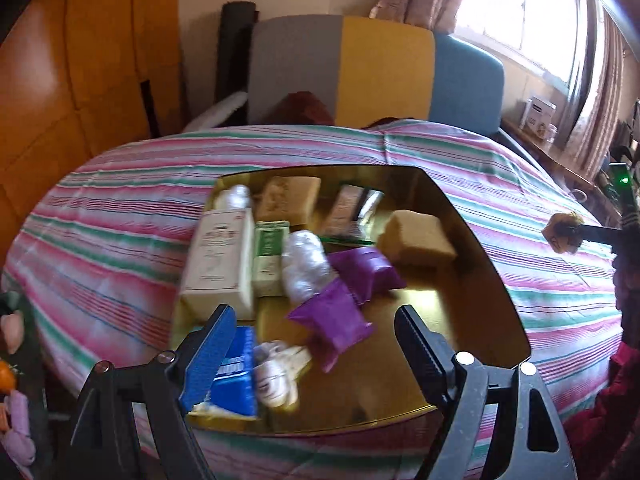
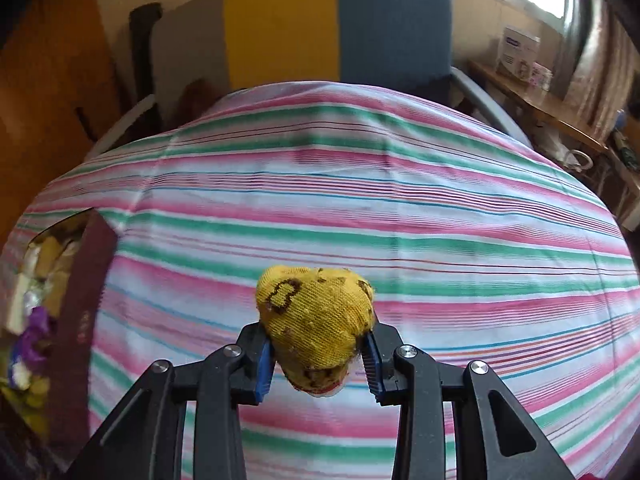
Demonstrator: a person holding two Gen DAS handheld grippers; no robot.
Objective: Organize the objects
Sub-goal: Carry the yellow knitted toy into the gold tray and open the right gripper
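Note:
In the left wrist view an open gold-lined box point(image 1: 452, 292) lies on the striped cloth and holds mixed items. Among them are a white carton point(image 1: 218, 256), a green carton point(image 1: 270, 256), two purple packets point(image 1: 332, 320), tan blocks point(image 1: 416, 238), a blue pack point(image 1: 236, 376) and a white rolled sock point(image 1: 276, 372). My left gripper point(image 1: 314, 312) hovers over the box's near half, open wide and holding nothing. My right gripper point(image 2: 318, 336) is shut on a yellow rolled sock point(image 2: 316, 312) above the cloth, right of the box's dark red wall point(image 2: 80, 300). The sock point(image 1: 562, 234) also shows at the left wrist view's right edge.
The pink, green and white striped cloth point(image 2: 360, 208) covers the whole table. Behind it stands a chair with a grey, yellow and blue back point(image 1: 384, 64). A wooden sideboard with a white box point(image 1: 540, 114) runs along the window at right. A red sleeve point(image 1: 608, 400) shows at lower right.

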